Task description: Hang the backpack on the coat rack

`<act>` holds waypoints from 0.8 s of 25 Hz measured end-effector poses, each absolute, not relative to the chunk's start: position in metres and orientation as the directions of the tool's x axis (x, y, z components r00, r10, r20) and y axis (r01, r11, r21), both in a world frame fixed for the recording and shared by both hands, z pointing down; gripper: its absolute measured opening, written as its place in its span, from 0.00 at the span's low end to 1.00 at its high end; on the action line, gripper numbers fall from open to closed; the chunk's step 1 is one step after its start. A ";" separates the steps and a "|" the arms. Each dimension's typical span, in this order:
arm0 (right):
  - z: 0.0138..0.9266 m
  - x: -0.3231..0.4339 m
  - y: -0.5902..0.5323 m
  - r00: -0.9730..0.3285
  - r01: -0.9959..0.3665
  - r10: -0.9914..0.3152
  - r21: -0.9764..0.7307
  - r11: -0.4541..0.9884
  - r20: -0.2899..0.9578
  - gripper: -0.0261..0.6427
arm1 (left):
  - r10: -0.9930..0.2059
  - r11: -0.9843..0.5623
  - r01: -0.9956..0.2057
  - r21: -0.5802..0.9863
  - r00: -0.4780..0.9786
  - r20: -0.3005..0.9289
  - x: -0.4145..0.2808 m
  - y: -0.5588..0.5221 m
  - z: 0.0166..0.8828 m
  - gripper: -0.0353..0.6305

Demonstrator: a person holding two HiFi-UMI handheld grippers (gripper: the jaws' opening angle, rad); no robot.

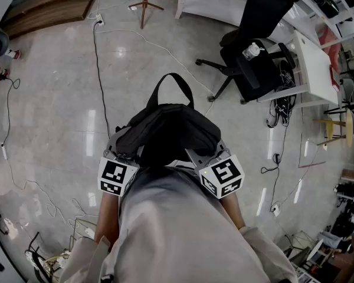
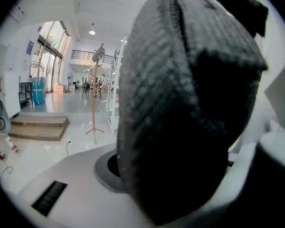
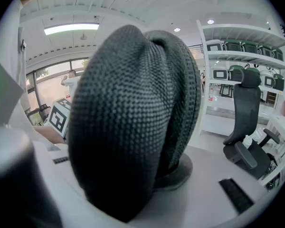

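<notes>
Backpack (image 1: 165, 131), one, in closed jaws of left gripper (image 1: 123, 150) and right gripper (image 1: 207, 153); one coat rack (image 2: 93, 103).

The person wears a light grey top (image 1: 171, 229) with loose, pale sleeves (image 1: 85, 258) that end near the elbows. The left gripper (image 1: 121, 143) and right gripper (image 1: 203, 152) have grey-white moulded bodies. Each carries a cube (image 1: 117, 177) faced with black-and-white square markers. Each inner jaw face is smooth and white, with a dark grey round pad (image 3: 180, 172) and a black ribbed rectangular strip (image 2: 50, 197).
</notes>
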State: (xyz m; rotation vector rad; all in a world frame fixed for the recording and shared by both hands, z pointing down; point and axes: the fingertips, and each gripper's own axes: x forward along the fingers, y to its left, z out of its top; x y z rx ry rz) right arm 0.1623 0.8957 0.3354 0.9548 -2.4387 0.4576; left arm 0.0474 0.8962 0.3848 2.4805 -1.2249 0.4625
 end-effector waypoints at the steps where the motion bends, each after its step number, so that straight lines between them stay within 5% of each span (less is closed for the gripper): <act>1: 0.336 0.159 0.892 -0.645 -0.698 -0.540 -0.128 0.705 0.541 0.24 | -0.699 -0.571 -0.807 0.151 0.574 0.426 0.044 0.892 0.385 0.25; 20: 0.319 0.122 0.837 -0.691 -0.670 -0.541 -0.143 0.728 0.479 0.25 | -0.728 -0.572 -0.816 0.077 0.549 0.411 0.009 0.834 0.366 0.25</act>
